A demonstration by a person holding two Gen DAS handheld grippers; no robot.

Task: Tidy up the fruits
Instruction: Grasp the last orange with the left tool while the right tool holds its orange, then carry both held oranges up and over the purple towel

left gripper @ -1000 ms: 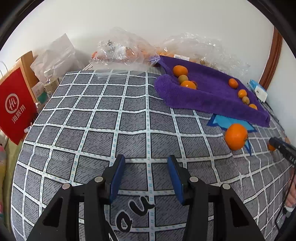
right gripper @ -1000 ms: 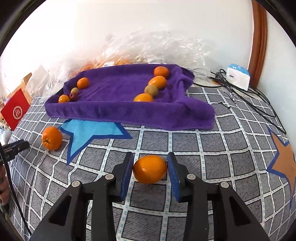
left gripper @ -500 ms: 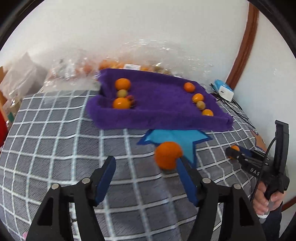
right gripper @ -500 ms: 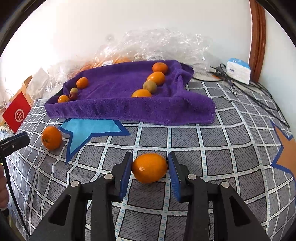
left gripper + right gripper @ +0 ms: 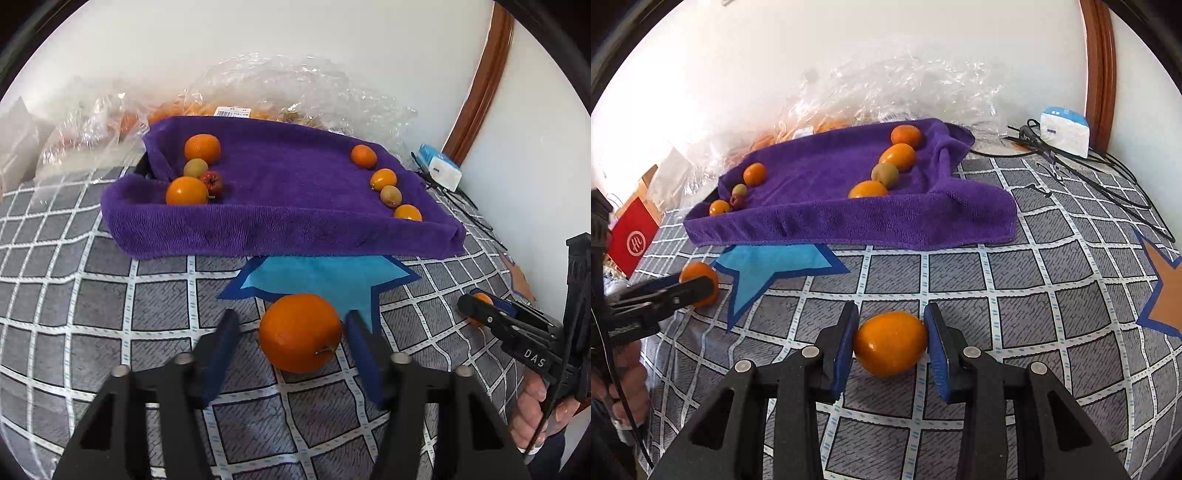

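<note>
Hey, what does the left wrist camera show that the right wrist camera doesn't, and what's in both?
Only the left wrist view shows the white barcode label on the clear plastic bags. Only the right wrist view shows the red paper bag with a white logo and the orange star print. Both show the purple towel-lined tray of small fruit, the blue star print, and each gripper's orange: left gripper closing around the round orange, right gripper pressing the oval orange.

2 oranges [image 5: 300, 332] [image 5: 891, 342] on cloth, others in tray [image 5: 295, 229]
</note>
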